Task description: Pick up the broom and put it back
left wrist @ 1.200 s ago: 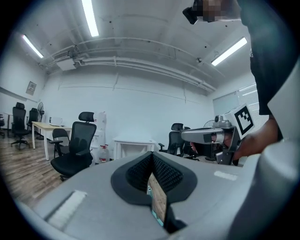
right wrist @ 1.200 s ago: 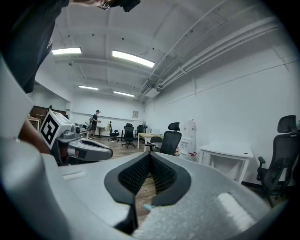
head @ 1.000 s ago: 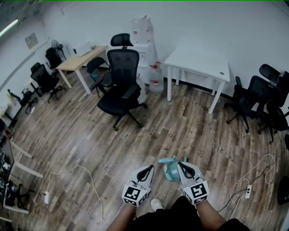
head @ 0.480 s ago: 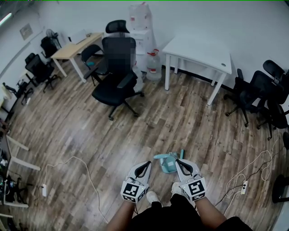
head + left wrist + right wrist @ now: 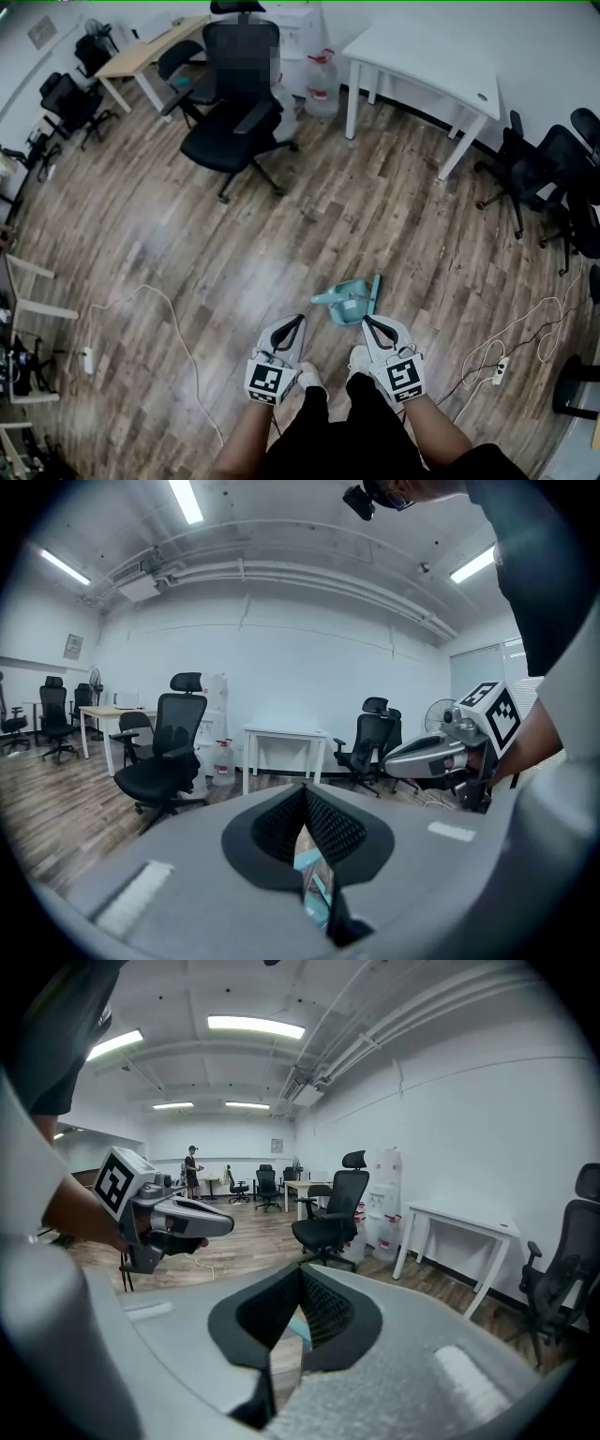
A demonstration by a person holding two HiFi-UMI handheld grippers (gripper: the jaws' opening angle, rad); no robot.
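Pointing forward and slightly down, the left gripper [image 5: 296, 322] is held low in front of the person's legs, its jaws pressed together with nothing between them. A little farther, the teal broom [image 5: 349, 302] sits on the wooden floor [image 5: 187, 244], apart from both grippers. At the right, the right gripper [image 5: 367, 322] has the same pose, forearm stretched out, jaws clenched and empty.

Teal broom [image 5: 351, 302], on wooden floor [image 5: 187, 244]
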